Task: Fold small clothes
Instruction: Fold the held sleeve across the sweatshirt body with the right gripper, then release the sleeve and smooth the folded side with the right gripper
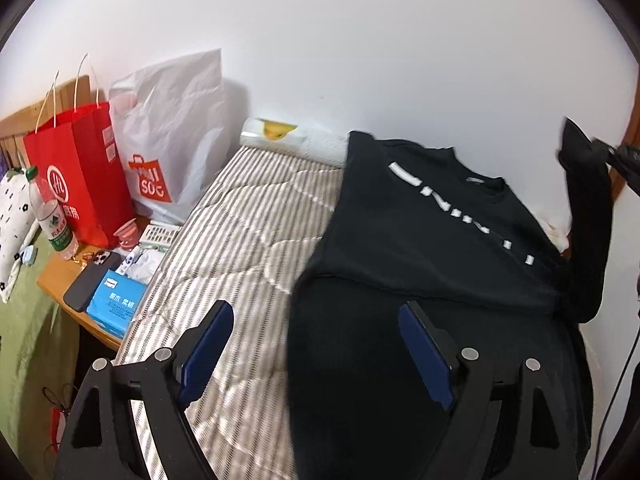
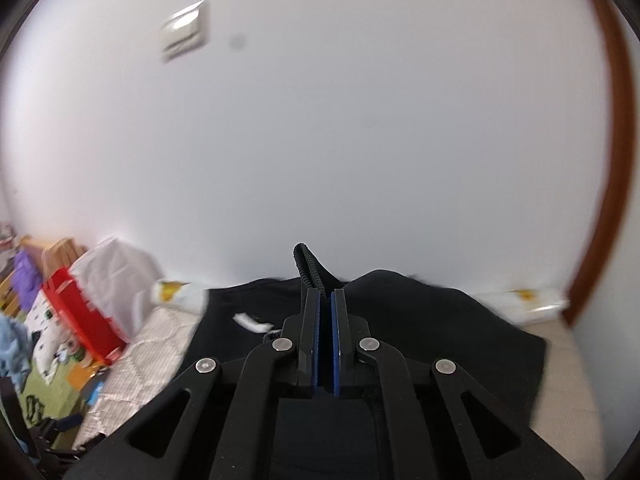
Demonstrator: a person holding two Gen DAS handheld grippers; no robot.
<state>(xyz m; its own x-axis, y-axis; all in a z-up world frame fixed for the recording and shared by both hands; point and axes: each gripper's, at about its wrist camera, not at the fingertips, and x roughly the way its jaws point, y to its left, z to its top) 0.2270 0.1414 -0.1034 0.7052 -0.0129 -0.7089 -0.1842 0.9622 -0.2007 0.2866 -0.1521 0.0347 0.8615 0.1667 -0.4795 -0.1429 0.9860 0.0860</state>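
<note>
A black top point(image 1: 420, 248) lies spread on a striped bed cover point(image 1: 248, 232), up against the white wall point(image 1: 360, 60). White block letters run across its chest, but they are too blurred to read; the first ones may be "UN". A white shopping bag point(image 1: 172, 136) stands at the head of the bed with an orange square that says "MINISO", seen upside down. Next to it is a red paper bag point(image 1: 80, 168) with a white ring mark and white writing I cannot read. A water bottle point(image 1: 50, 216) with a green label stands on the small wooden table point(image 1: 60, 276), near a blue tissue pack point(image 1: 116, 304) and a dark phone point(image 1: 90, 280).

The left gripper point(image 1: 316, 356) is wide open and holds nothing. One finger is over the bare stripes, the other over the bottom part of the top. The left edge of the top runs between them.

The right gripper point(image 2: 326, 300) is pinched tight on the ribbed cuff of a sleeve point(image 2: 306, 264), lifted above the top. In the left view this sleeve point(image 1: 588, 216) hangs up on the right side.

The striped cover to the left of the top is bare and open.
</note>
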